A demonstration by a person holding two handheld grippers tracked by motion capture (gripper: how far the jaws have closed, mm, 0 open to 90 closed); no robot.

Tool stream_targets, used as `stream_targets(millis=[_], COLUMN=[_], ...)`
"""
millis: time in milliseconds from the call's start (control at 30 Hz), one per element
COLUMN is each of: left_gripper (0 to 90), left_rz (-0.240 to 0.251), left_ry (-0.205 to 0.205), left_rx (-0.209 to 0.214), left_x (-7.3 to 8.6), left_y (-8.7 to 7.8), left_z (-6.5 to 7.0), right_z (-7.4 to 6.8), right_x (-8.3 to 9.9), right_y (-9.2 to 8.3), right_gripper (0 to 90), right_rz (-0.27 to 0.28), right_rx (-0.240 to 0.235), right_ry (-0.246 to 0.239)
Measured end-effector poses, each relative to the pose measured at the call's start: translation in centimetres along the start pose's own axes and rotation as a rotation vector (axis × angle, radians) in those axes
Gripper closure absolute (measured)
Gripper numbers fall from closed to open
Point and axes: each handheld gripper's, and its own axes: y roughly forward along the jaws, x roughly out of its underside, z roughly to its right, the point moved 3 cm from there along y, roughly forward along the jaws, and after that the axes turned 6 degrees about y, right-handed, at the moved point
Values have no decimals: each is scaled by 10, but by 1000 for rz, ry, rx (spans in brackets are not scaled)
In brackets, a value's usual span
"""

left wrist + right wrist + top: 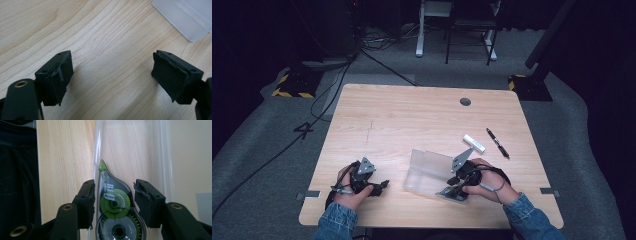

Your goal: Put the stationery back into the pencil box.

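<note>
Correction tape (pixel 115 207) between right gripper's (pixel 113 197) jaws, seemingly gripped, inside clear case (pixel 160 157); left gripper (pixel 112 72) wide apart.

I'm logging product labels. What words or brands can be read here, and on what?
"Big": on the clear body of the correction tape, between the right gripper's jaws.
Small white print beside it: too small to read.
Pen and white tube: no text legible.
</note>
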Motion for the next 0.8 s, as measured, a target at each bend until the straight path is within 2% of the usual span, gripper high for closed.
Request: stream_targets(millis=[133,200,233,267,333,400,533,567,633,667,767,800], left_gripper=[173,173,173,173,173,173,160,155,155,154,150,149], left_rz=[0,0,0,0,0,2,0,0,0,-2,-4,-4], left_ry=[0,0,0,0,0,-1,6,3,1,2,3,2], left_rx=[0,0,0,0,-1,-3,4,-1,4,1,2,-1], left_x=[0,0,0,0,0,0,-1,-2,-2,-3,-5,-5], left_y=[0,0,0,0,0,0,1,2,3,3,5,6], left_z=[0,0,0,0,0,0,-1,-1,-1,-2,-3,-3], right_z=[-2,-3,-5,-5,-4,-3,4,8,9,13,24,30], right_x=[-3,-5,-7,-7,-9,-9,-8,-6,-5,-4,-1,1], right_y=[-9,-18,-26,-26,-41,-44,-64,-73,-77,-84,-96,-101], right_gripper=[510,511,511,511,511,511,516,520,520,517,484,478], right_rz=[33,66,102,102,155,171,242,267,277,297,318,324], right_rx=[17,30,47,47,81,91,137,159,168,190,230,257], right_ry=[-9,-8,-2,-2,1,5,47,63,68,82,128,152])
